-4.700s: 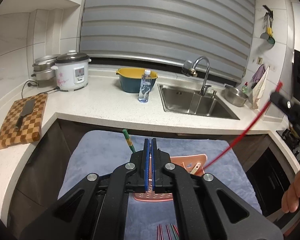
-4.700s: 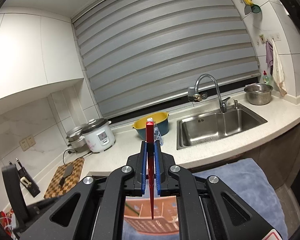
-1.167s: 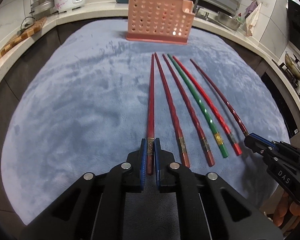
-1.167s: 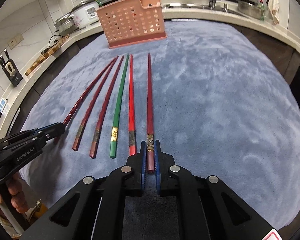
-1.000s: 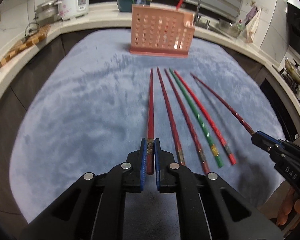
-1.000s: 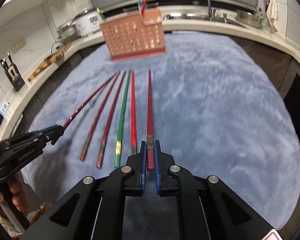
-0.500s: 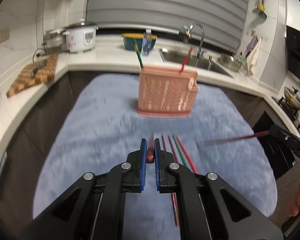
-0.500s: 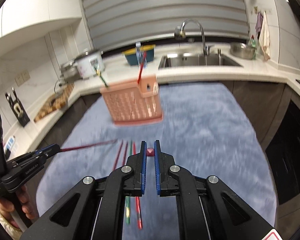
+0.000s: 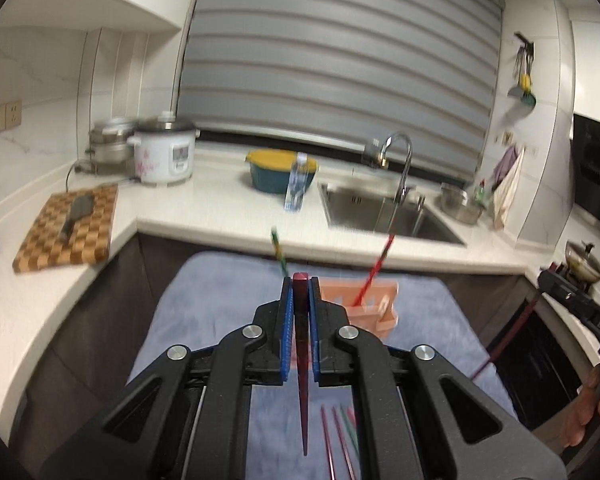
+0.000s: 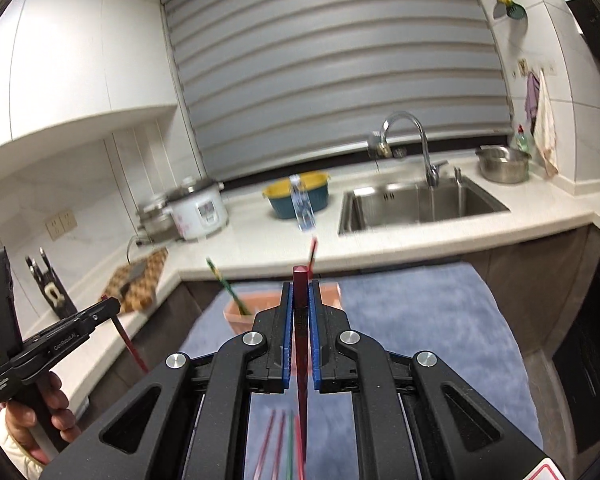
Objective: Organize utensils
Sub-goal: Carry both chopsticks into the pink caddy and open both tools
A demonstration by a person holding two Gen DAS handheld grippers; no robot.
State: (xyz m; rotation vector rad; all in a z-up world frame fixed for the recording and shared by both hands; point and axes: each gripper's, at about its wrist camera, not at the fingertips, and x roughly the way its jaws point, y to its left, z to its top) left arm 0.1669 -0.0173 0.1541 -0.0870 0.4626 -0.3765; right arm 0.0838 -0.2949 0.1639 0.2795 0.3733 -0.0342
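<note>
Chopsticks are hanging from both grippers right now. I'm clamping the left gripper (image 9: 300,288) on a dark red chopstick (image 9: 302,380) — blunt end poking up between the blue pads, tip pointing down toward the blue-grey mat (image 9: 220,292). I'm running the right gripper (image 10: 300,292) the same way: jaws clenched on a second dark red chopstick (image 10: 300,360), thick end sticking out above the pads, thin end dangling below.

Pink perforated utensil basket (image 9: 374,312) is sitting on the mat ahead, partly hidden behind the fingers in both views. A green chopstick (image 9: 278,250) and a bright red chopstick (image 9: 376,268) are standing tilted in it.

Four loose chopsticks (image 10: 278,444) are lying on the mat under the grippers — reds and one green, blurred.

From the left wrist view I'm seeing the other gripper at the right edge with its stick slanting down; from the right wrist view, the left one is sitting low left in a hand (image 10: 32,412).

Background: a rice cooker (image 9: 162,152), a checkered cutting board (image 9: 68,228), a yellow-and-teal bowl (image 9: 274,172), a water bottle (image 9: 298,184), a sink (image 9: 384,216) on the white counter.
</note>
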